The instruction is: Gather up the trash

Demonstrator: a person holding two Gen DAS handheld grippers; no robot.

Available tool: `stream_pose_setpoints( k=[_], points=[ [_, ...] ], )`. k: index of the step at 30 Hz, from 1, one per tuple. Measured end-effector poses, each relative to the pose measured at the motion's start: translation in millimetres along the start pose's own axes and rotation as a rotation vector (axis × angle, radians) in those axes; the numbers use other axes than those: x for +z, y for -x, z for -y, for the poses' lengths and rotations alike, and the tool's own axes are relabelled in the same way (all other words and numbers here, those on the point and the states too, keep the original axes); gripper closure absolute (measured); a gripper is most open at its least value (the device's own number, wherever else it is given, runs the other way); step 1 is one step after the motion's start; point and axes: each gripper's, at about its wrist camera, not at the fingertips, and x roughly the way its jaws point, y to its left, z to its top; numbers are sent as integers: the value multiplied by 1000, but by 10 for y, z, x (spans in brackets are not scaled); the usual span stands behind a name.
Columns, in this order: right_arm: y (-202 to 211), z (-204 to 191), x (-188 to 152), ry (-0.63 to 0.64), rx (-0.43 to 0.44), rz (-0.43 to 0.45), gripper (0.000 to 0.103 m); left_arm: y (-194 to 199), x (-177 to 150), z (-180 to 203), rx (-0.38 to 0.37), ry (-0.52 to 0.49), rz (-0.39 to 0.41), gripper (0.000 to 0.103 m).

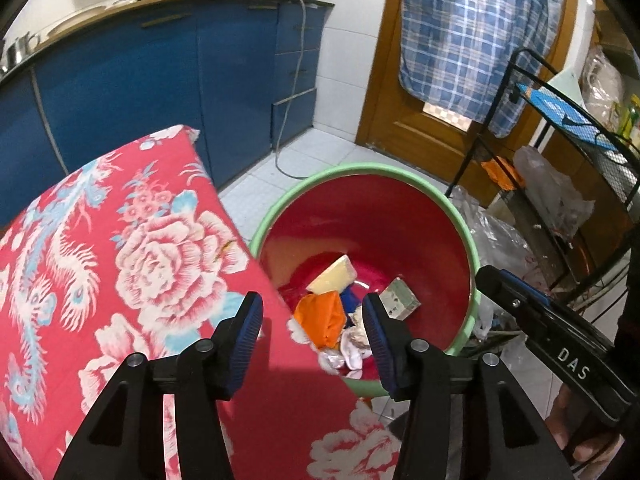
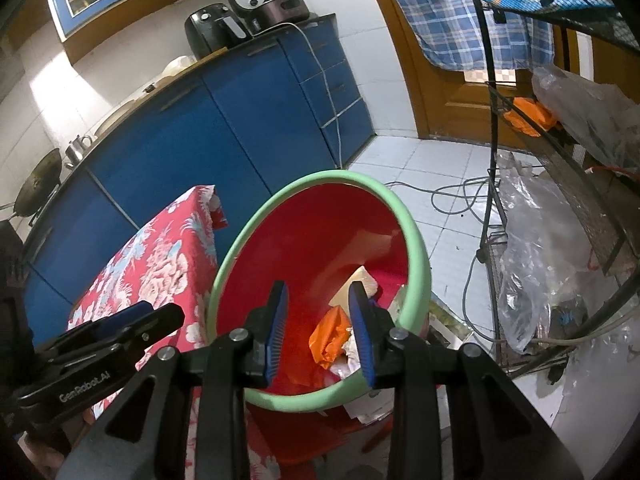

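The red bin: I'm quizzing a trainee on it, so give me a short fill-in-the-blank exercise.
1. The red bin has a ____ rim.
2. The orange wrapper lies ____ the bin.
3. The left gripper holds ____.
4. The cloth beside the bin has a ____ pattern.

Missing words: green; inside; nothing; floral

The bucket's [image 1: 460,216] near rim is hidden behind the left gripper's fingers [image 1: 378,344], and the floral cloth [image 1: 120,240] covers its left side. Under the orange wrapper [image 1: 322,314], the crumpled white scraps [image 1: 352,346] are too jumbled to identify. The floral cloth runs off the left wrist view's lower edge.
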Motion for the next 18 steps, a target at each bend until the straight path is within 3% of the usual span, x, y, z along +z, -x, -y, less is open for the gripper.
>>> stream_pose_setpoints(
  k=[11,18],
  points=[
    [160,-390,-126,78,50,1,59,316,-161,-361,71,98,38,44],
    [237,-681,-226,129,87,-9,43,606,-270,-603,133,151,83,37]
  ],
)
